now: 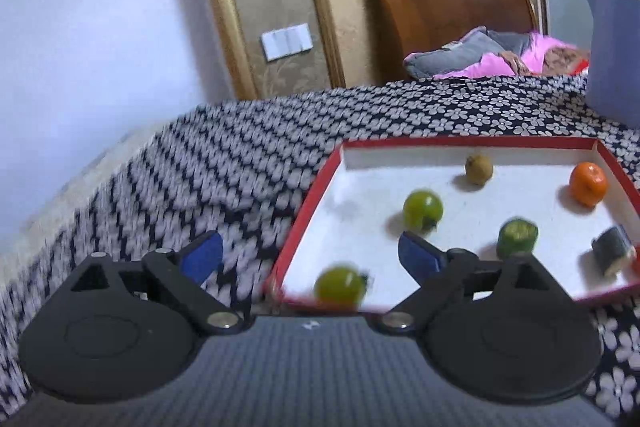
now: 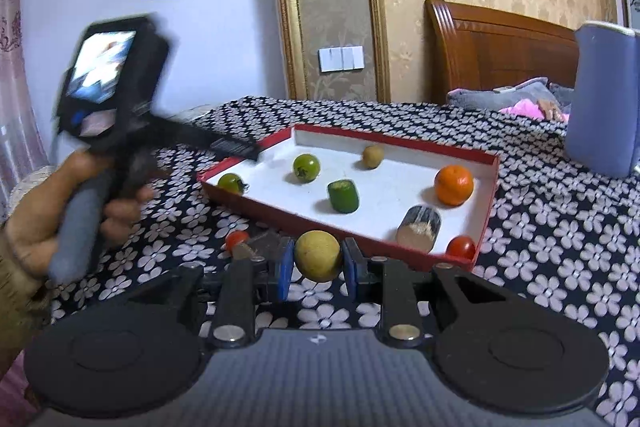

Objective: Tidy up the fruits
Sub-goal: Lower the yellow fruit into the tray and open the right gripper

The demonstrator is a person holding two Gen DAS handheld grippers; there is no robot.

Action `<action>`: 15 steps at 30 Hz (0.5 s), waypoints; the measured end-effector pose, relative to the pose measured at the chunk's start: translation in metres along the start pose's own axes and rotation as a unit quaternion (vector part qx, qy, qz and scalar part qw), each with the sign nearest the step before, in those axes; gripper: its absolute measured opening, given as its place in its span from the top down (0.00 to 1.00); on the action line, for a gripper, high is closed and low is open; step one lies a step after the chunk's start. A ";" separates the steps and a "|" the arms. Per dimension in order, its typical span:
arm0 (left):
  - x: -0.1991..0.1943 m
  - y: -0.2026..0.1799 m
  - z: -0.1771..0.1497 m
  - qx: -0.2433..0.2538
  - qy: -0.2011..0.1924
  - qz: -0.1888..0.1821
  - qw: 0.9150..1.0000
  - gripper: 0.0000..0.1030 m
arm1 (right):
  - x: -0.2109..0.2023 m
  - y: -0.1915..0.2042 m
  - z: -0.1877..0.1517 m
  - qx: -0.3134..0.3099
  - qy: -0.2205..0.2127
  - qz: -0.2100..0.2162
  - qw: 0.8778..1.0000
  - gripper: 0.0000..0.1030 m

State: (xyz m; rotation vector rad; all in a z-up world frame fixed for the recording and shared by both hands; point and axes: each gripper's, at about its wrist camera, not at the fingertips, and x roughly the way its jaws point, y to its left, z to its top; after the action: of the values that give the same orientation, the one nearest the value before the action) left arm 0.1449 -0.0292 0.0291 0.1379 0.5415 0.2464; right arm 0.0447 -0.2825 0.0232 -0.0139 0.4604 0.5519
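Observation:
A red-rimmed white tray lies on the flowered bedspread. It holds two green tomatoes, a green cylinder piece, a small brown fruit, an orange, a dark roll piece and a red tomato. My right gripper is shut on a yellow-green round fruit, held just in front of the tray's near edge. My left gripper is open and empty over the tray's left near corner, above a green tomato.
A red tomato and a brown piece lie on the bedspread left of my right gripper. A blue-grey container stands at the far right. Pillows and a wooden headboard are behind.

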 end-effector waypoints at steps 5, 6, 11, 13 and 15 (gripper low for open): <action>-0.010 0.019 -0.031 -0.031 0.019 -0.015 0.999 0.07 | 0.010 -0.006 0.016 -0.003 -0.006 -0.025 1.000 0.75; -0.012 0.023 -0.037 -0.039 0.023 -0.022 0.999 0.07 | 0.014 -0.008 0.019 -0.004 -0.006 -0.032 0.999 0.75; -0.023 0.029 -0.054 -0.052 0.016 -0.027 0.998 0.06 | 0.038 -0.021 0.039 0.006 -0.006 -0.061 0.998 0.75; -0.025 0.025 -0.057 -0.043 0.010 -0.017 0.999 0.06 | 0.050 -0.026 0.046 0.009 -0.004 -0.072 0.997 0.75; -0.026 0.022 -0.060 -0.039 0.007 -0.012 0.999 0.06 | 0.062 -0.030 0.052 0.011 -0.001 -0.085 0.996 0.75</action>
State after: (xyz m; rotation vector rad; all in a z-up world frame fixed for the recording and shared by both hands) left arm 0.0877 -0.0107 -0.0044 0.0546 0.5465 0.2448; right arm 0.1283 -0.2695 0.0402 -0.0307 0.4586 0.3797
